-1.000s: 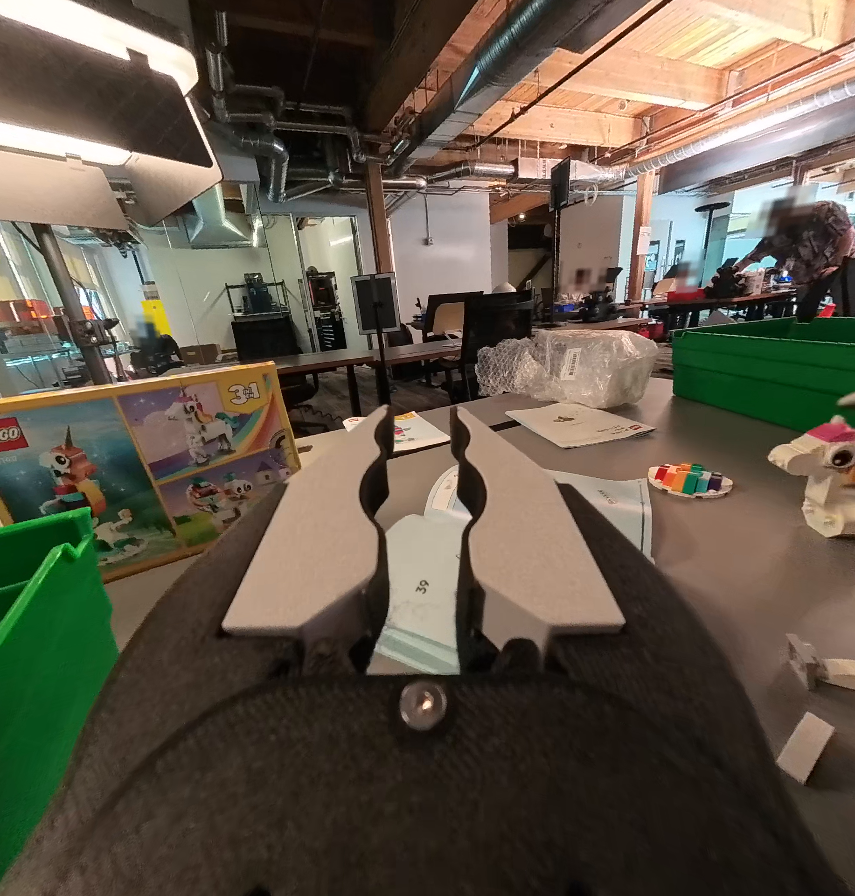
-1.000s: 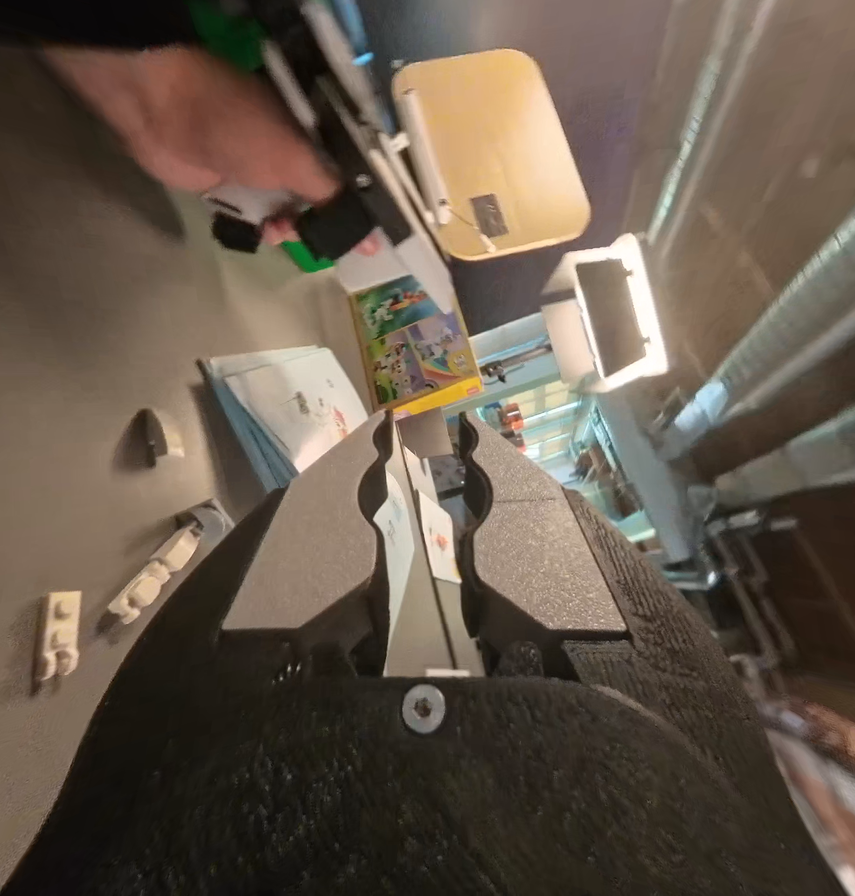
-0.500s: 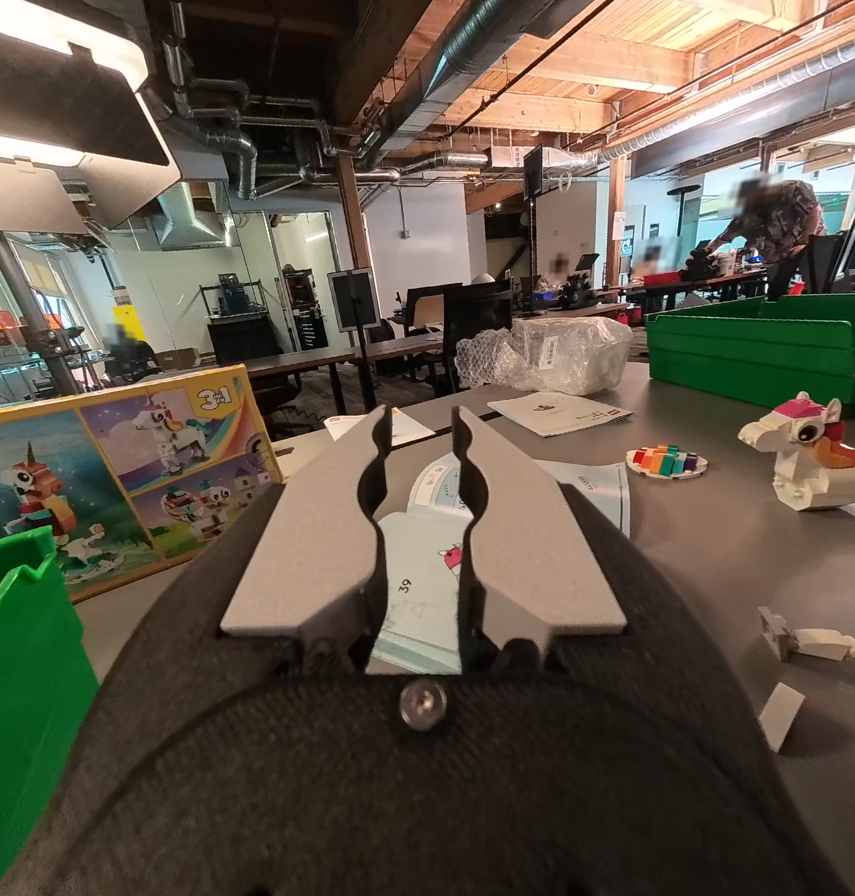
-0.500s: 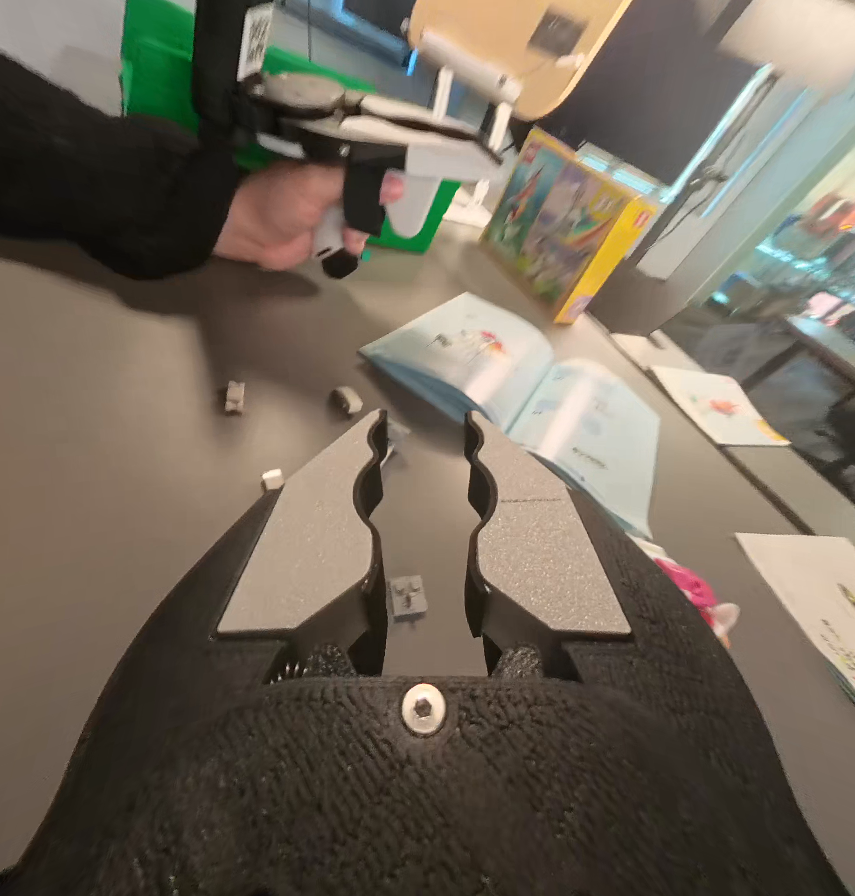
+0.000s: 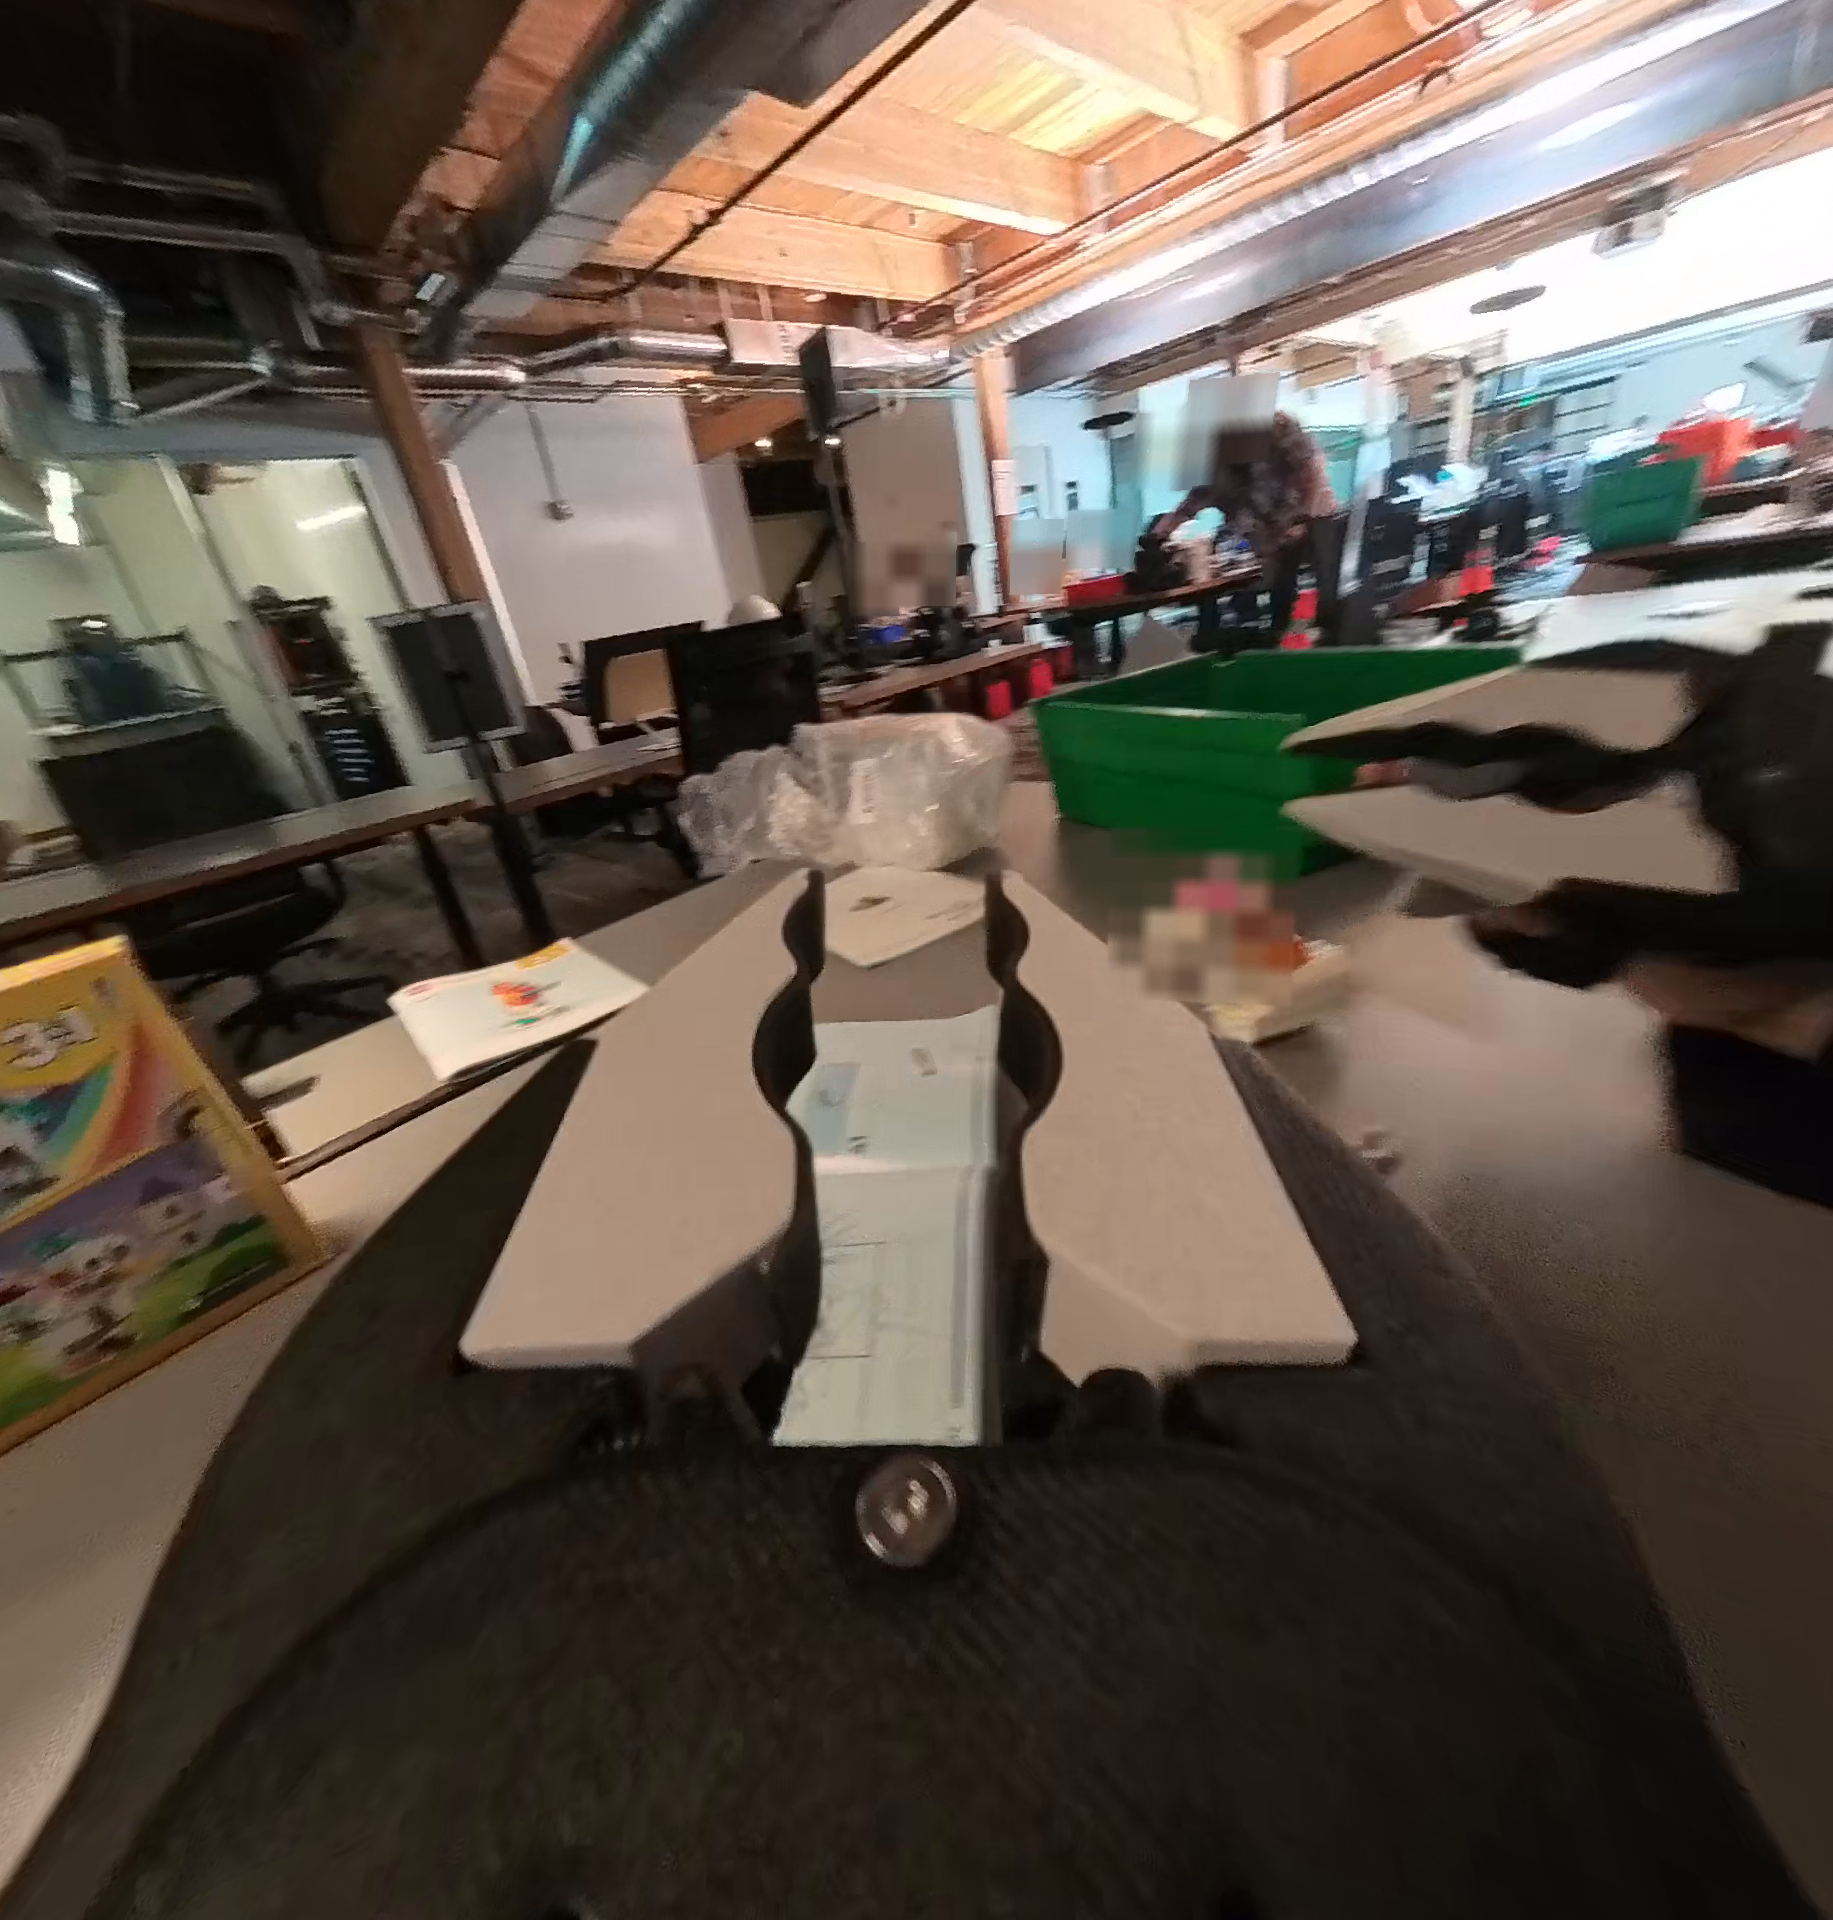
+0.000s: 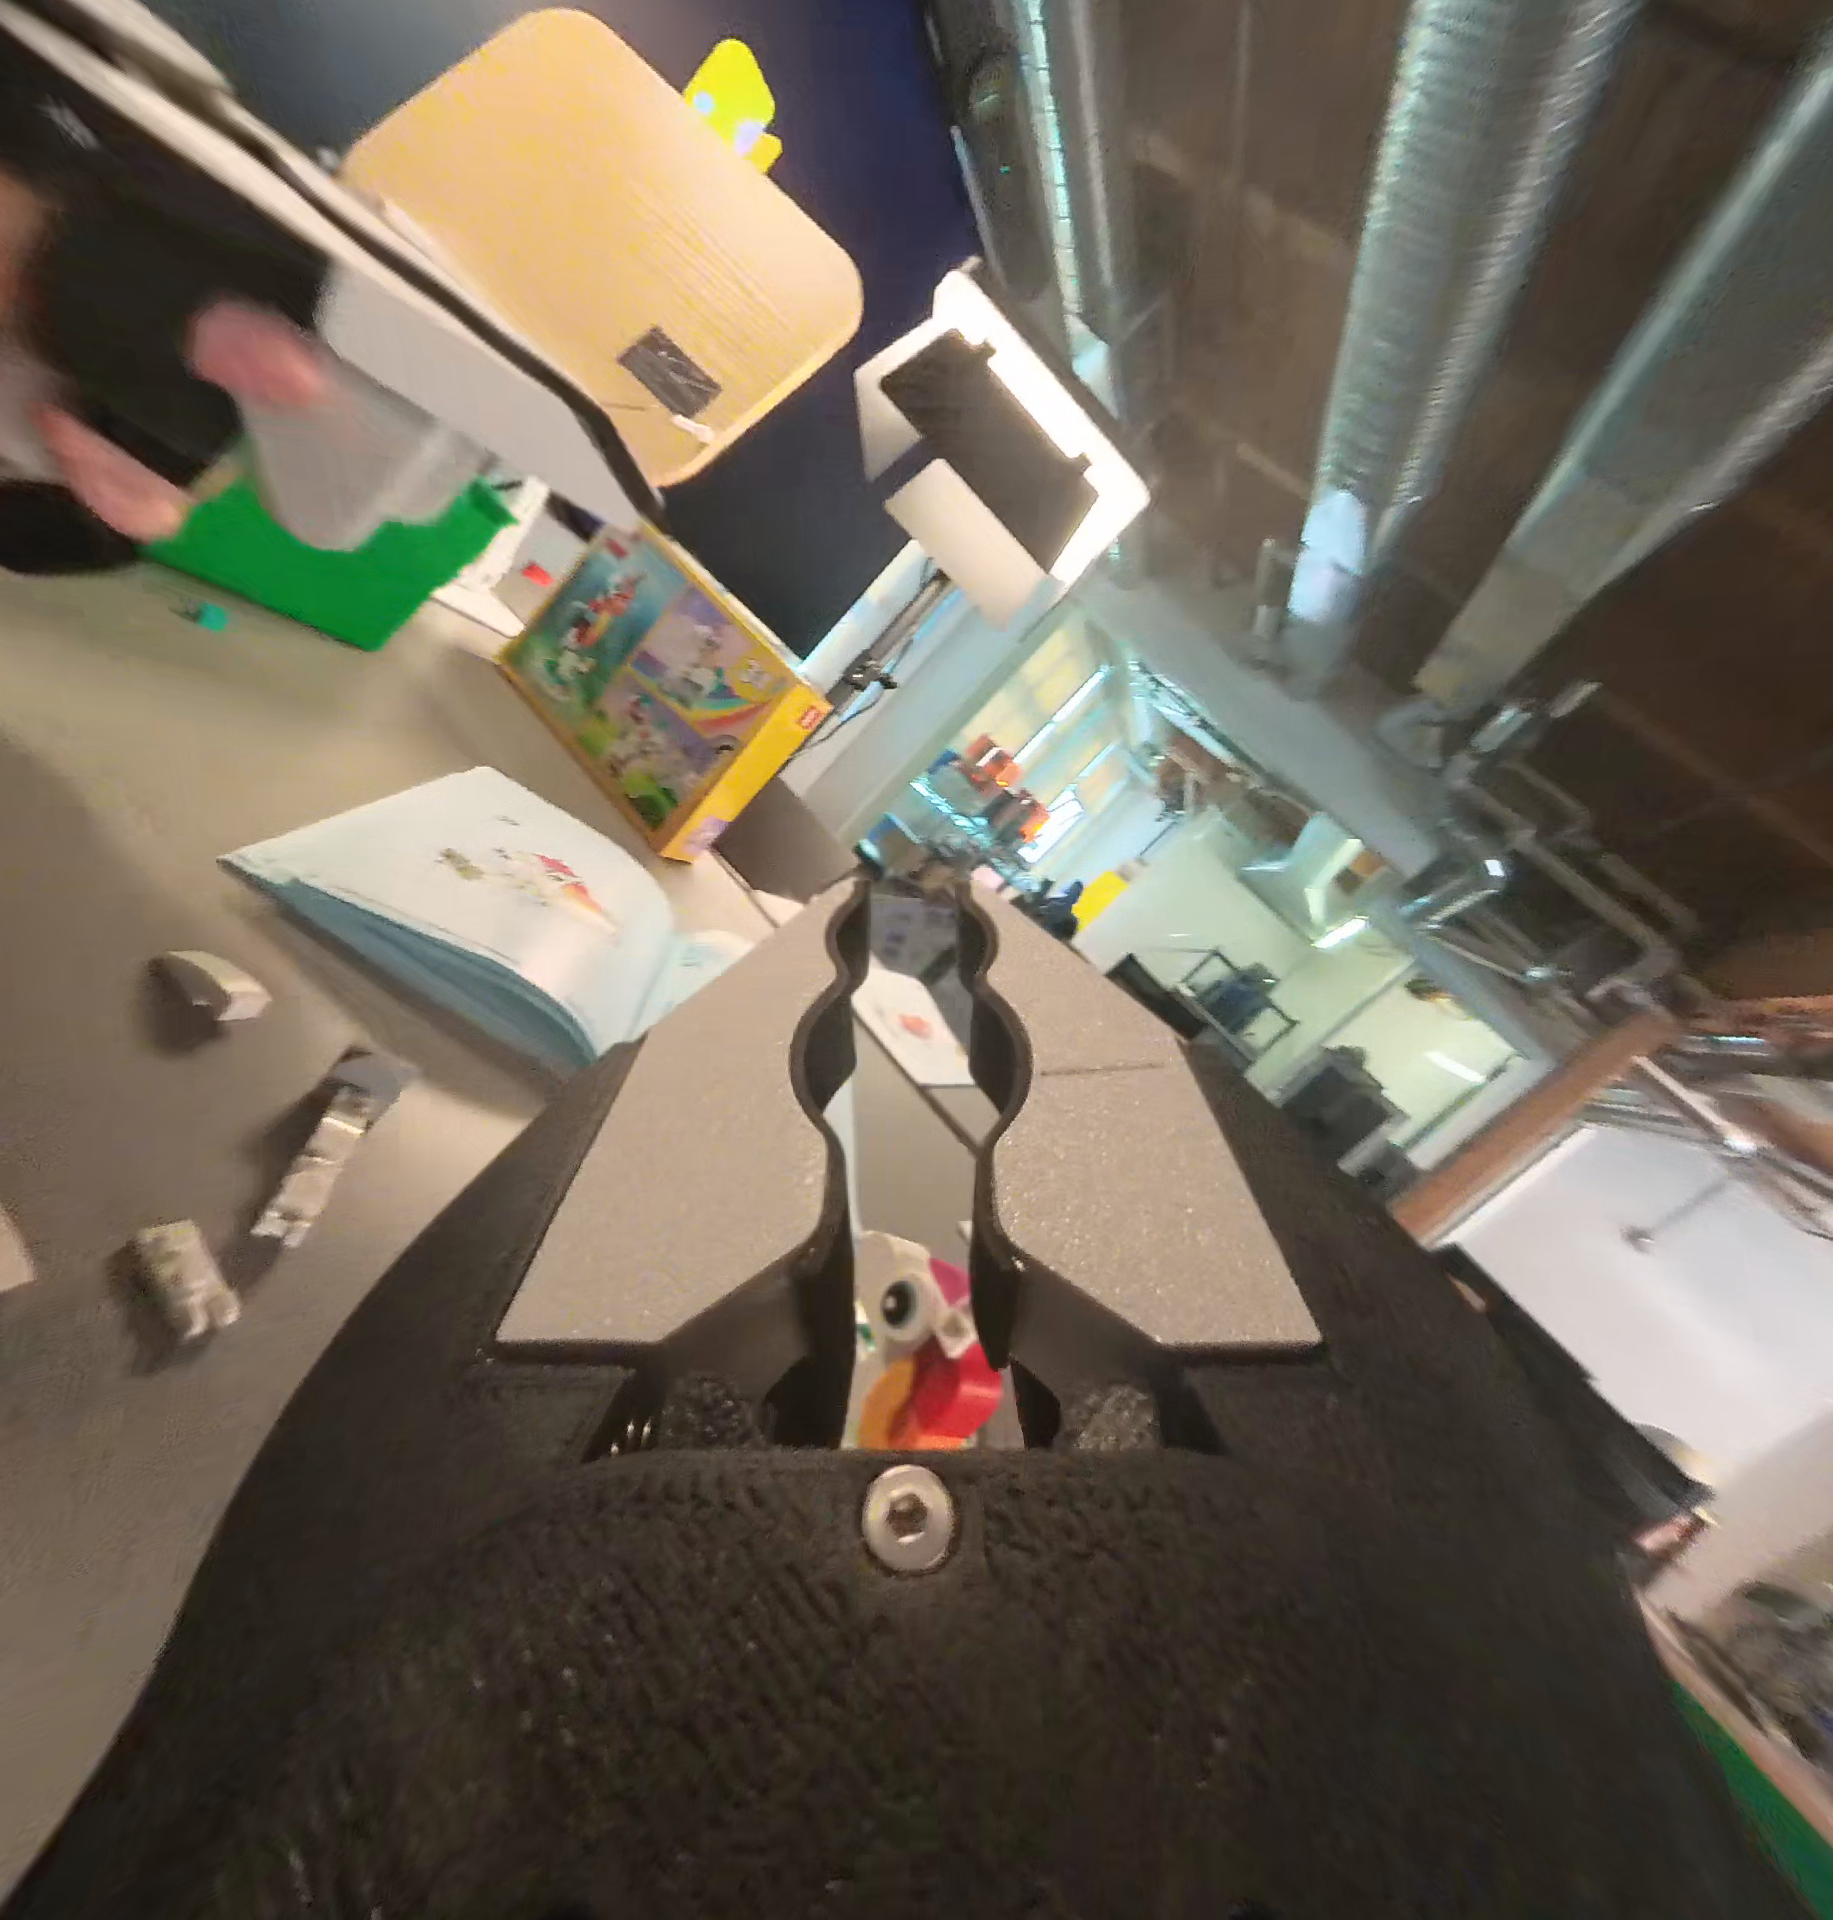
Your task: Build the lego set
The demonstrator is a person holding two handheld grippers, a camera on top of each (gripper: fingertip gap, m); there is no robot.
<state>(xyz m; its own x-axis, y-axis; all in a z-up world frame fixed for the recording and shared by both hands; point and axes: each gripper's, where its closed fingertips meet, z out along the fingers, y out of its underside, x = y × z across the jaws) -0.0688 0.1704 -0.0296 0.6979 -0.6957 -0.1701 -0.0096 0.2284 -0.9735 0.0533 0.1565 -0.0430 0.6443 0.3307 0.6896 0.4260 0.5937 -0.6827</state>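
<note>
Grey worktop (image 6: 143,790) carries the open pale-blue instruction booklet (image 6: 476,894), part-built white unicorn model (image 6: 917,1340) and loose grey bricks (image 6: 179,1294), while left gripper (image 5: 904,904) and right gripper (image 6: 912,914), both spread empty, likely mid-selection, next need a brick.

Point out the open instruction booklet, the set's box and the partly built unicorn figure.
open instruction booklet (image 6: 496,883): right wrist view, its left page.
set's box (image 6: 652,686): right wrist view, its printed front.
partly built unicorn figure (image 6: 917,1351): right wrist view, its head.
</note>
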